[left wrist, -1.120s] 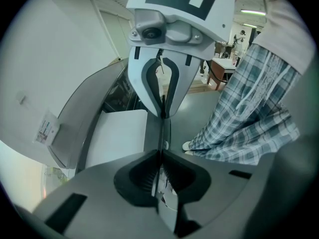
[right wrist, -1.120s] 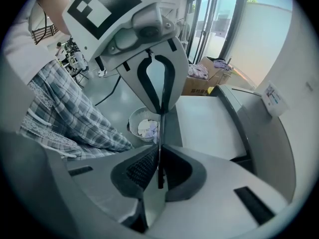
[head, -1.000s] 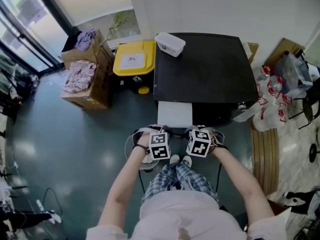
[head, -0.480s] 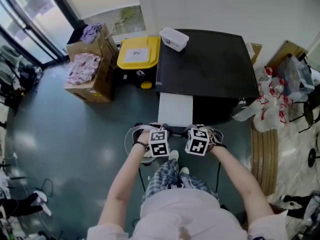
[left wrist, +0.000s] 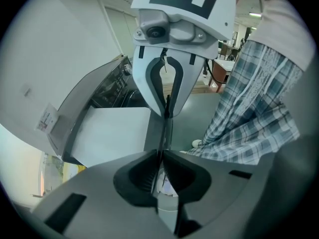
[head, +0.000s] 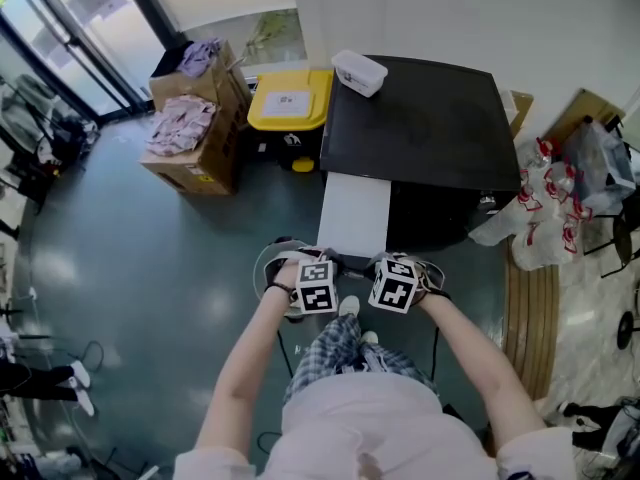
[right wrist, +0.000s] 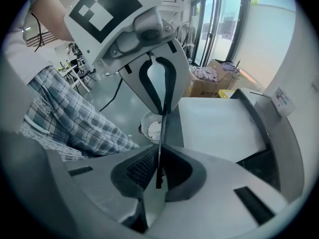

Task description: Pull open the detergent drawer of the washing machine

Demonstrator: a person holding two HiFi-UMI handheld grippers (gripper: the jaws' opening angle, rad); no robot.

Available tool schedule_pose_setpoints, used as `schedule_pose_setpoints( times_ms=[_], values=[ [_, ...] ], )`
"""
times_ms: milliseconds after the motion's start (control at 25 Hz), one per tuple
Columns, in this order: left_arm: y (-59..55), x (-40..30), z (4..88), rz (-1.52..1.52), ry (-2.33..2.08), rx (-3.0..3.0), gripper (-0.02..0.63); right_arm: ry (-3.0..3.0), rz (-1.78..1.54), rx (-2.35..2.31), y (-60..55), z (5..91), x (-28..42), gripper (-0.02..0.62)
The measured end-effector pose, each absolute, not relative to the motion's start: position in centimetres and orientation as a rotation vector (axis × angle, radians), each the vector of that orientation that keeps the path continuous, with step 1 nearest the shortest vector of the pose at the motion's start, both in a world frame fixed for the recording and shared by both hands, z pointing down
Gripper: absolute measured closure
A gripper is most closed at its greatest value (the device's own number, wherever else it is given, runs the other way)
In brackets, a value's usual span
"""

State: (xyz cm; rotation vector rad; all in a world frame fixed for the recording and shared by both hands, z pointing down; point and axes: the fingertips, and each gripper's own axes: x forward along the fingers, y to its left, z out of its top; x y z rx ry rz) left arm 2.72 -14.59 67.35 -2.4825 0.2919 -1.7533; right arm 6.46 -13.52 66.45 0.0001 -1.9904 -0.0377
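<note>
Head view steeply down; gripper views share drawer (left wrist: 112, 133)

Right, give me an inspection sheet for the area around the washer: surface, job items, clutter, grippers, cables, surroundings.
Surface: washer, black top, bare but for a white box at its back left corner.
Job's things: drawer, white, standing out from the washer's front.
Clutter: yellow-lidded bin and cardboard boxes of clothes left of the washer; bags to its right; white basket on the floor.
Grippers: left gripper and right gripper side by side, jaws of each shut on the drawer's front edge.
Cables: one dark cable on the floor near the person's legs.
Surroundings: dark glossy floor, white wall, glass doors.
</note>
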Motion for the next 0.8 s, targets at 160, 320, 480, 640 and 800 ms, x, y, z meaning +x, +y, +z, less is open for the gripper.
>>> schedule_pose_setpoints(
  times_ms=[160, 320, 480, 640, 800],
  values=[
    [-13.1, 2.8, 67.4, -1.750, 0.306, -2.484, 0.551, -1.988, -0.042, -0.010, -12.0, 66.5, 6.6, 0.549],
    [-12.1, 2.6, 67.4, -1.751, 0.313, -2.484, 0.551, -1.993, -0.040, -0.010, -11.0, 66.6, 6.4, 0.549],
    [-11.1, 2.4, 67.5, -1.748, 0.317, -2.488, 0.551, -2.002, -0.032, -0.004, -9.9, 66.6, 6.1, 0.549],
    [-9.9, 2.3, 67.3, -1.753, 0.311, -2.487, 0.551, -2.003, -0.032, -0.010, -8.7, 66.3, 6.1, 0.549],
    [-8.8, 2.3, 67.4, -1.748, 0.314, -2.497, 0.551, -2.002, -0.032, -0.020, -7.6, 66.4, 6.1, 0.549]
  ],
)
